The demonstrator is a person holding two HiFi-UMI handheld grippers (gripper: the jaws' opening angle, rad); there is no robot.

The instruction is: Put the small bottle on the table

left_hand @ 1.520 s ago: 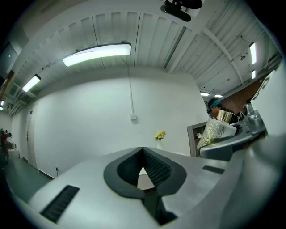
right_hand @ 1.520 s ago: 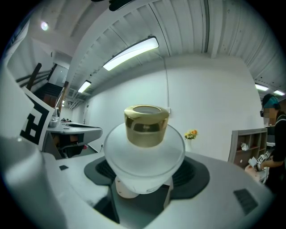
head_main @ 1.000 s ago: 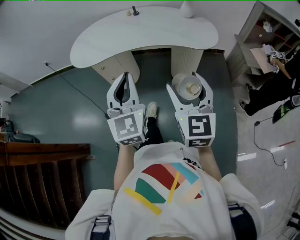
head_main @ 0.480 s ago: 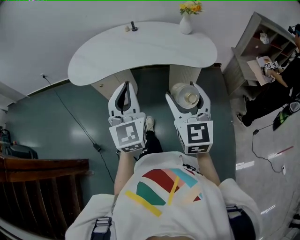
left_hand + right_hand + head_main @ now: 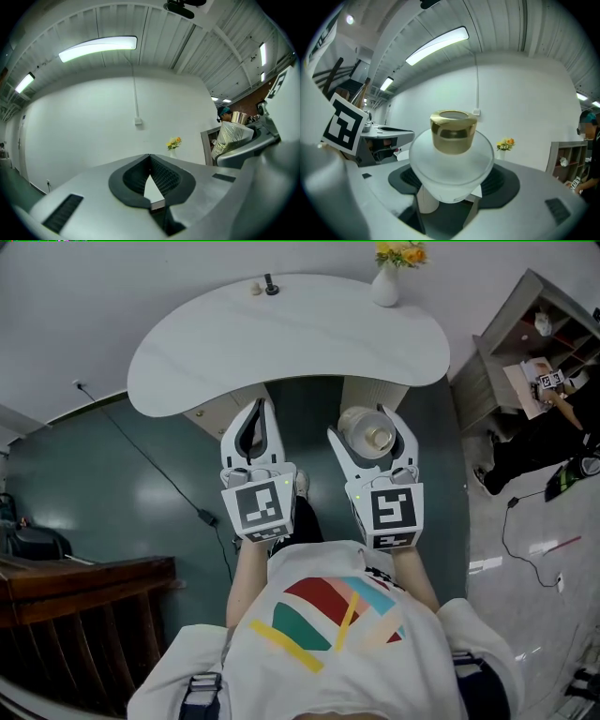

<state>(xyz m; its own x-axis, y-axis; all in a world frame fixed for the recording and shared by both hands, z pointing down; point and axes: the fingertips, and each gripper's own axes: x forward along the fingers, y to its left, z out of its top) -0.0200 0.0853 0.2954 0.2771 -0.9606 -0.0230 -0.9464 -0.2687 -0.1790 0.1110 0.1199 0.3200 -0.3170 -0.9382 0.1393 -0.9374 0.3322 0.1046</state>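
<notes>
A small frosted white bottle [image 5: 452, 161] with a gold cap [image 5: 453, 130] sits upright between the jaws of my right gripper [image 5: 452, 187], which is shut on it. From the head view the small bottle [image 5: 367, 432] hangs over the floor just short of the white curved table [image 5: 309, 338]. Beside it, my left gripper [image 5: 257, 416] has its jaws closed tip to tip with nothing held, as the left gripper [image 5: 150, 157] shows in its own view. Both grippers are held out side by side in front of the person.
A white vase of yellow flowers [image 5: 387, 277] stands at the table's far right edge, and two small objects [image 5: 264, 285] rest at its far rim. Ribbed table legs [image 5: 370, 390] stand under the top. A shelf unit [image 5: 525, 343] and a person are to the right; a cable [image 5: 159, 451] crosses the floor.
The table has come nearer and both grippers with it; the vase has come into view. The right gripper keeps its hold on the bottle; the left stays closed.
</notes>
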